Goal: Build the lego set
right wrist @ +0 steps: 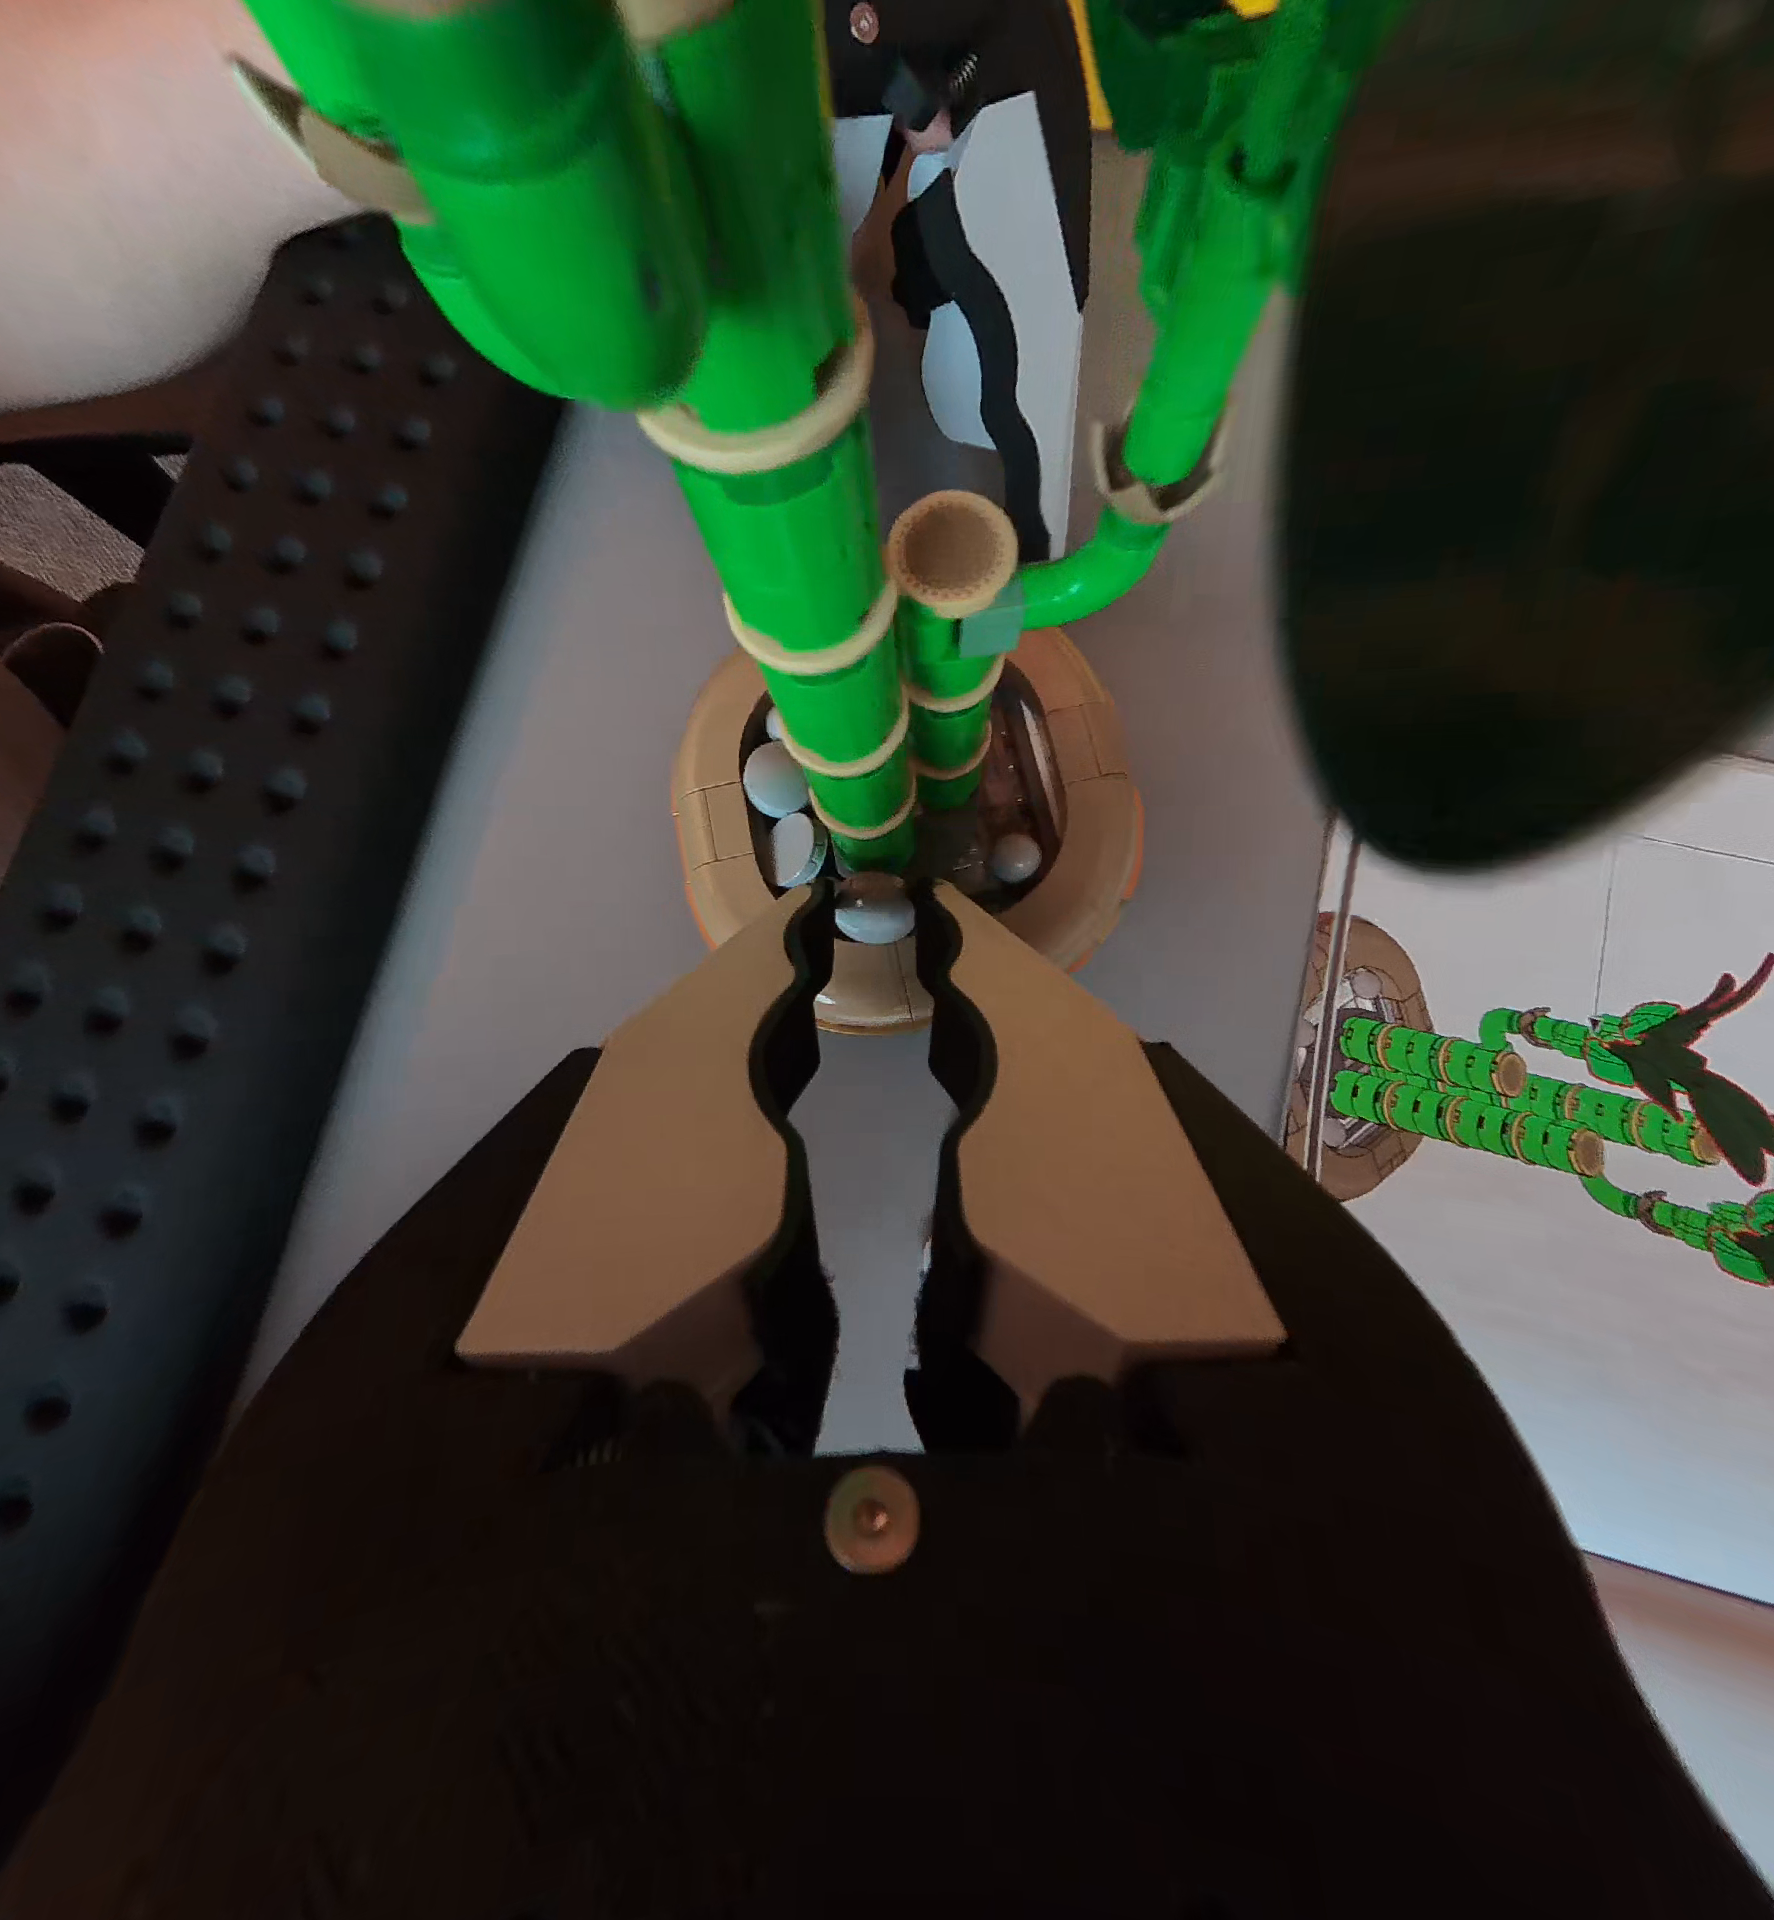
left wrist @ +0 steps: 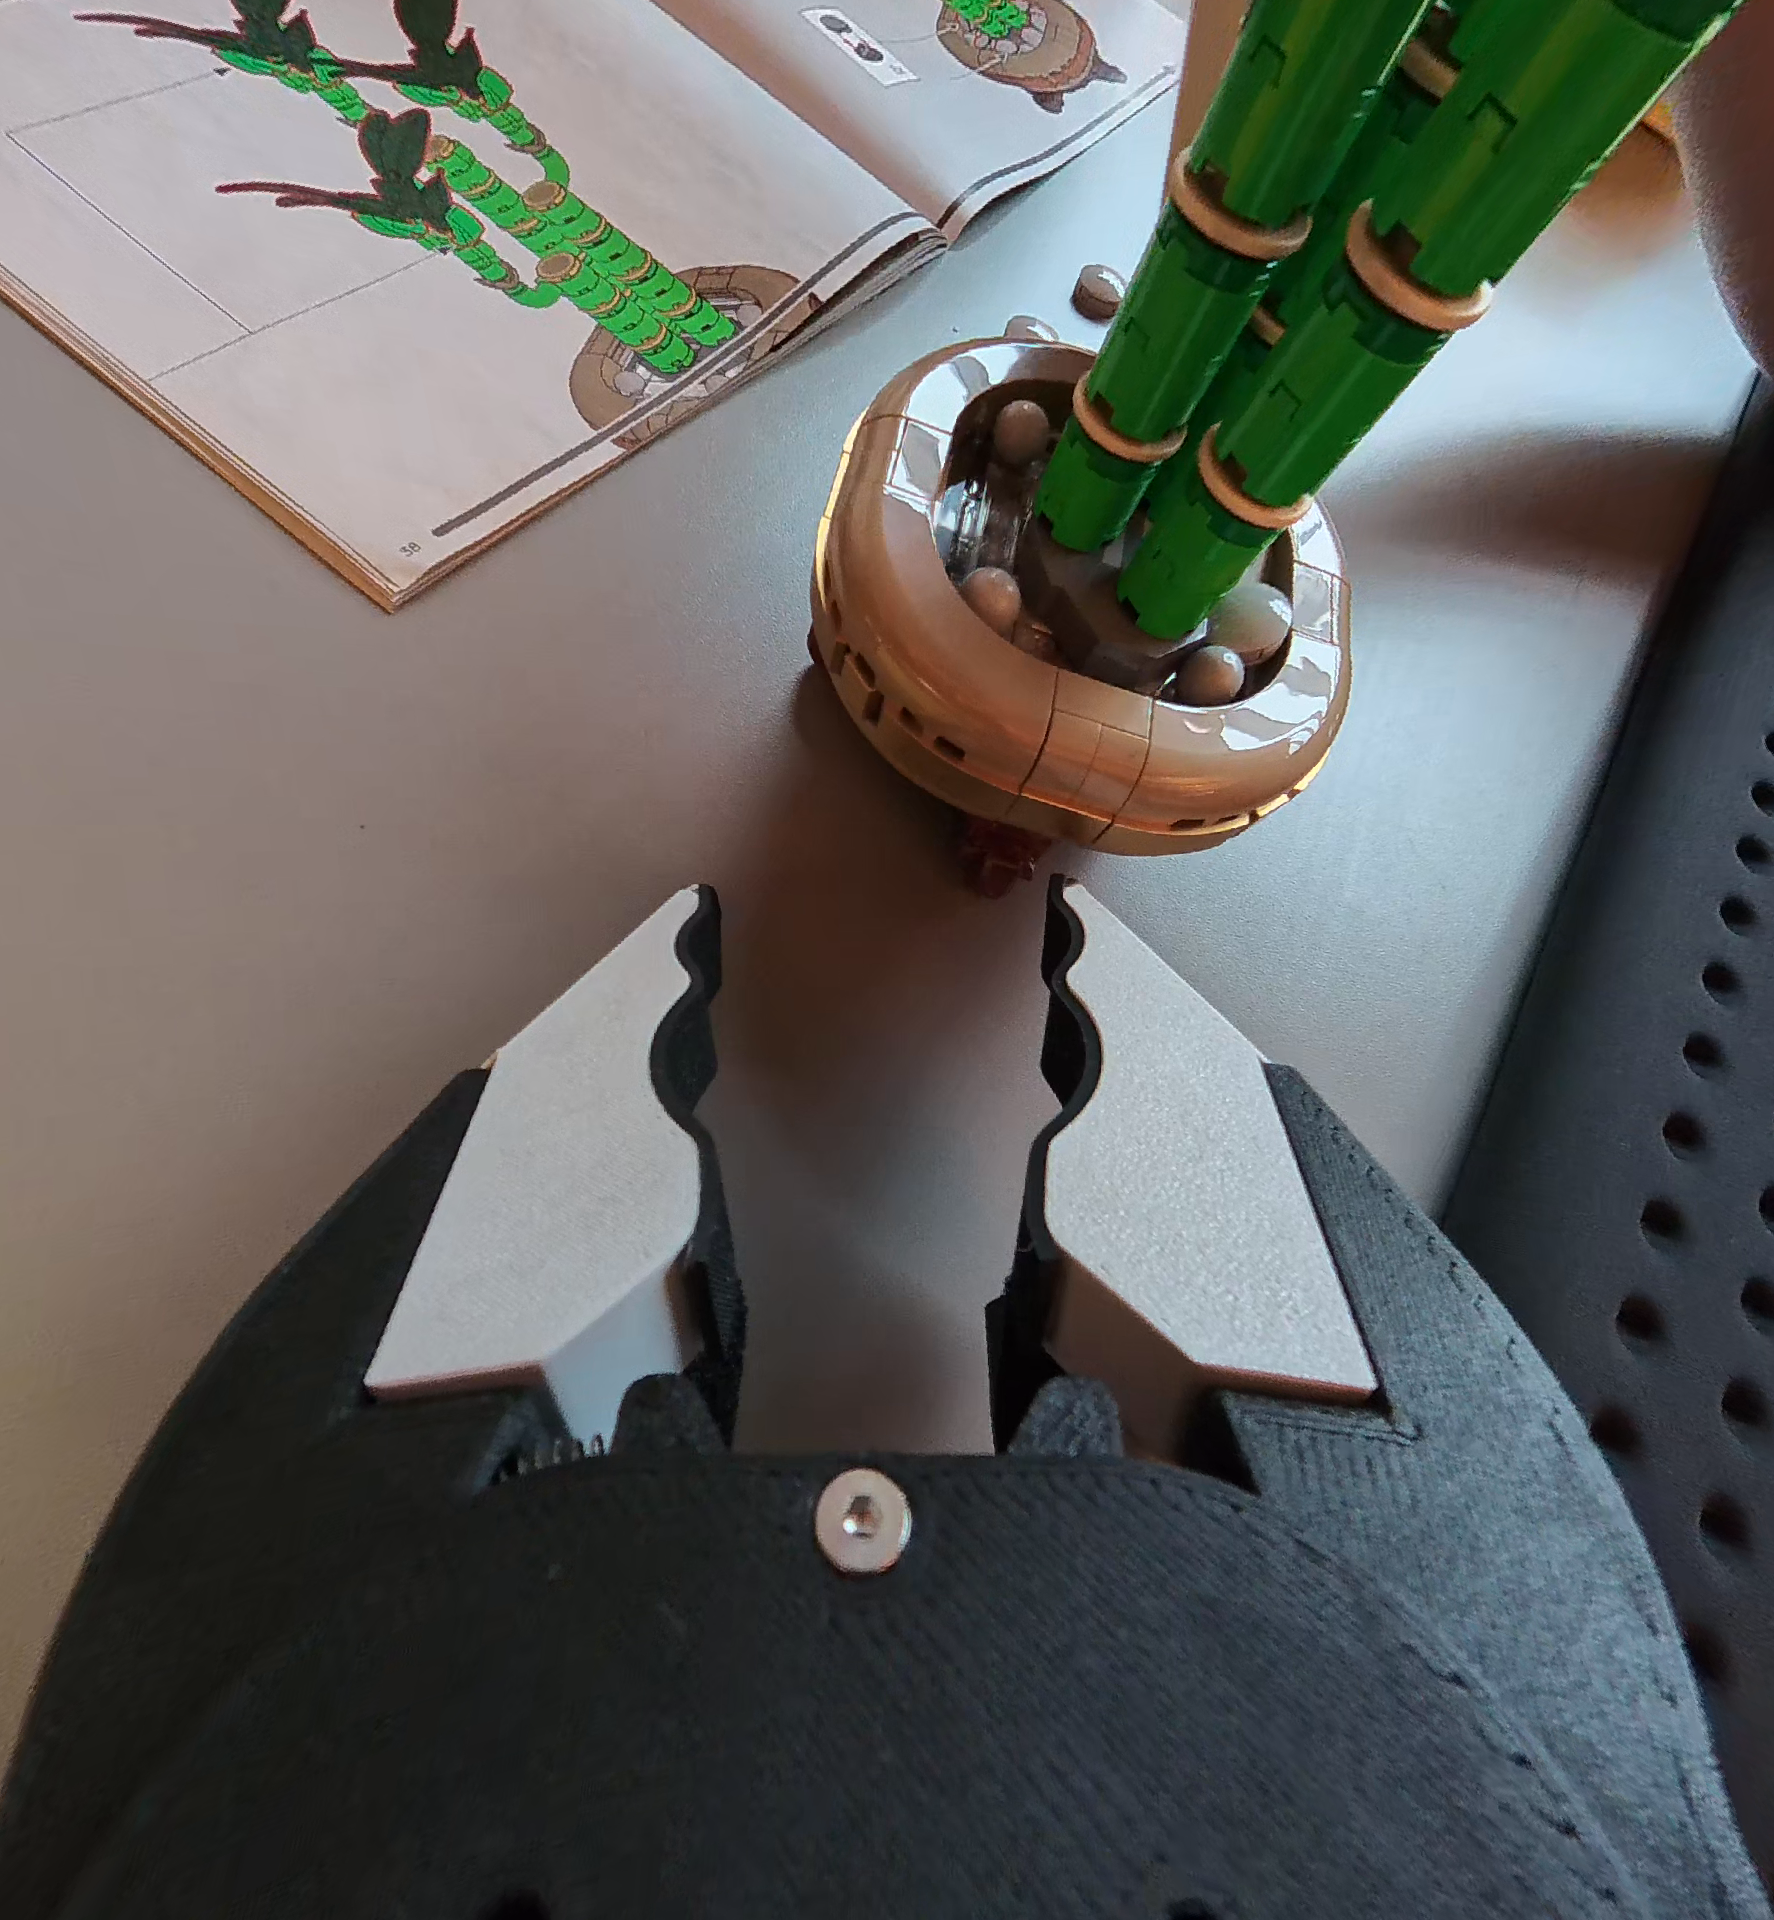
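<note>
bamboo stalks (left wrist: 1267, 343): planted upright in the tan pot (left wrist: 976, 717) on the grey table (left wrist: 447, 831), long axis vertical
left gripper (left wrist: 878, 914): jaws spread, nothing held
right gripper (right wrist: 870, 909): jaws parted, hung over the pot's pebbles (right wrist: 872, 920)

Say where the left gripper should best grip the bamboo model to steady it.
Probably the tan pot, low across its rounded sides, approached level from the near side where the open left gripper already faces it. The green stalks rise tall and lean, so gripping them risks tipping or separating sections.
</note>
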### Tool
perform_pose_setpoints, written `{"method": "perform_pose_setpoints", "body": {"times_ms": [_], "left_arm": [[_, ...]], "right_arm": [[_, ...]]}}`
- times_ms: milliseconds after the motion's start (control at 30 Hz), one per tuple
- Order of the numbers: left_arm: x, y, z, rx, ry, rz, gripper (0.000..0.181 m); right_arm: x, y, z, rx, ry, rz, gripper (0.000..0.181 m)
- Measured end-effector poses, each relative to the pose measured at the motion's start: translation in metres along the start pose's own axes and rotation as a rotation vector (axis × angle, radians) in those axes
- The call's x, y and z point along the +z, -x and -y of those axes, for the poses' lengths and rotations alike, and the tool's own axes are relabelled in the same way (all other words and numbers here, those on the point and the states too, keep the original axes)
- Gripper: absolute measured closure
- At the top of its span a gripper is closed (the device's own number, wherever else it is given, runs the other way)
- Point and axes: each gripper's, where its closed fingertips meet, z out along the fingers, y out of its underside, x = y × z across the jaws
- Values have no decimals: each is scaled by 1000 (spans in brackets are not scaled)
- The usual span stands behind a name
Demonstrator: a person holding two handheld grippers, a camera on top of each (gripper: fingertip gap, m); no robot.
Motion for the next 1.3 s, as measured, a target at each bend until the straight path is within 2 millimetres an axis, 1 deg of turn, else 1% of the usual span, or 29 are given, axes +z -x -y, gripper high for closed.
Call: {"method": "perform_pose_setpoints", "body": {"times_ms": [167,267,333,433,667,800,867,1033,1300], "left_arm": [[0,0,0,-1,0,0,120],[0,0,0,1,0,1,120],[0,0,0,1,0,1,120],[0,0,0,0,0,-1,120],[0,0,0,-2,0,-2,120],[0,0,0,-1,0,-2,120],[0,0,0,-1,0,-2,120],[0,0,0,-2,-1,-1,120],[0,0,0,-5,-2,-3,120]], "right_arm": [[1,0,0,-18,13,-22,166],[3,-4,-8,-30,43,-40,164],[4,-3,-7,-45,22,-33,163],[1,-3,-6,-37,-3,-18,158],[-10,-6,-3,-4,-80,15,158],[-10,-7,-2,4,-108,22,159],[-9,-8,-2,17,-120,31,163],[0,-6,-6,34,-103,60,168],[-2,-4,-4,10,-101,57,169]]}}
